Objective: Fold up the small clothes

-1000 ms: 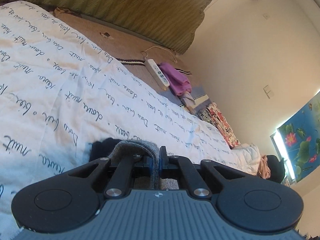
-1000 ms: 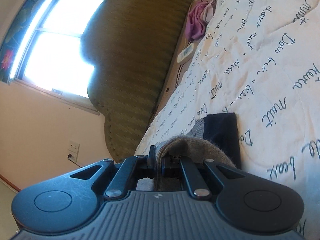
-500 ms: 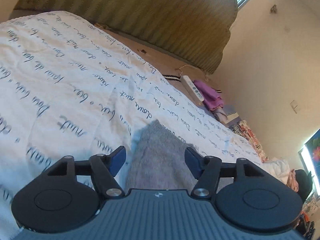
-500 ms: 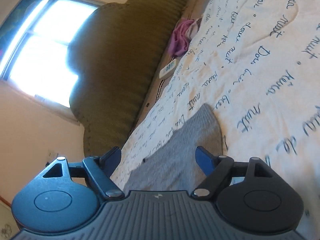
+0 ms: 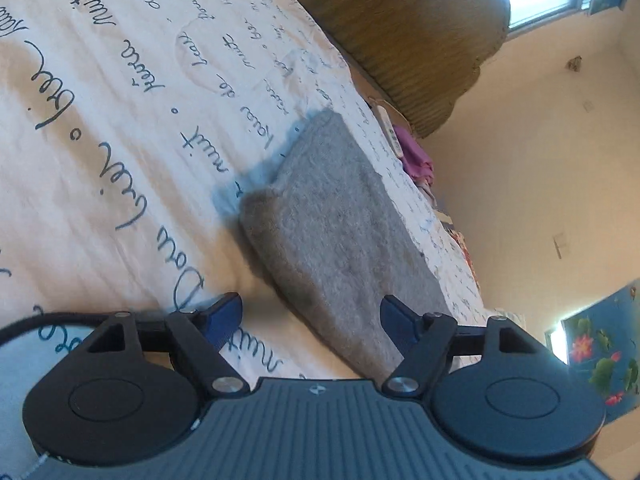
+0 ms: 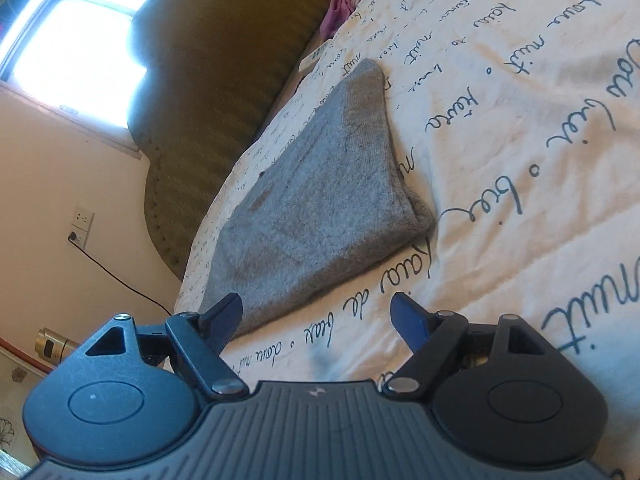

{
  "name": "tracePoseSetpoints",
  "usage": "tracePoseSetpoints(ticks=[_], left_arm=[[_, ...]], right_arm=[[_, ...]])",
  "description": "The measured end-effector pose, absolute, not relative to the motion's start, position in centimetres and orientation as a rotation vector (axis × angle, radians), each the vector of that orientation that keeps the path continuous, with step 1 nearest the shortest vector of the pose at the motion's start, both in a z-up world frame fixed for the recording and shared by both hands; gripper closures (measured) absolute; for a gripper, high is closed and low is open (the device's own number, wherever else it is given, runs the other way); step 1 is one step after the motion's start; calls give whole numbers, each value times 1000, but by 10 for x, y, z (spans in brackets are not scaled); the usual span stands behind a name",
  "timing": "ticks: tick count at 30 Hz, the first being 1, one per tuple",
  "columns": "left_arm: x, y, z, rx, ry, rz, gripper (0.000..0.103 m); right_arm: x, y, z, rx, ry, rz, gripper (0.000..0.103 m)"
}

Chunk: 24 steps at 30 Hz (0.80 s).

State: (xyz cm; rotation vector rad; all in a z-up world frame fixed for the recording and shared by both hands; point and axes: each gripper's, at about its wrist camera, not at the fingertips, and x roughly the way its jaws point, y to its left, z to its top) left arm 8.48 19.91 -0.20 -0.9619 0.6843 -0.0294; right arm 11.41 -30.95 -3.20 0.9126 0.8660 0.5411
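Observation:
A grey knitted garment (image 5: 340, 224) lies folded flat on the white bedspread with blue script (image 5: 100, 120). It also shows in the right wrist view (image 6: 320, 196), with its folded thick edge toward the right. My left gripper (image 5: 311, 316) is open and empty, just above the garment's near end. My right gripper (image 6: 318, 316) is open and empty, a little back from the garment's near edge, over the bedspread (image 6: 520, 160).
A brown ribbed headboard (image 6: 224, 80) stands at the bed's far end. A white remote (image 5: 390, 130) and a pink cloth (image 5: 416, 160) lie near it. A wall socket with a black cable (image 6: 80, 226) is on the wall beside the bed.
Both grippers were shut on the grey garment a second ago. They have opened, let it go and drawn back; the garment now lies folded on the bed.

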Motion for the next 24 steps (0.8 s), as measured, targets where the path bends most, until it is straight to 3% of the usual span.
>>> tracePoseSetpoints(ticks=[6,7,9,11,12,13,15,24], left_arm=[[121,191,-3,-929,659,5,28],[125,189,-2,-912,654,20,32],[131,187,-2,-899,667,48,52],[135,188,-3,-897,704,67,71],[139,188,-5,-899,716,74,79],[140,189,-6,-899,726,78,89],[142,191,-7,-902,743,81,97],[114,184,47,-865,675,-35,99]], right_arm=[[150,-284,-38,946,791,439,22],[154,-282,-39,950,771,420,22],[160,-274,-39,917,749,396,23],[166,-268,-38,884,767,380,44],[171,-267,-43,894,803,388,76],[175,-267,-49,916,829,384,93],[176,-270,-55,948,832,374,95],[162,-290,-14,955,748,469,97]])
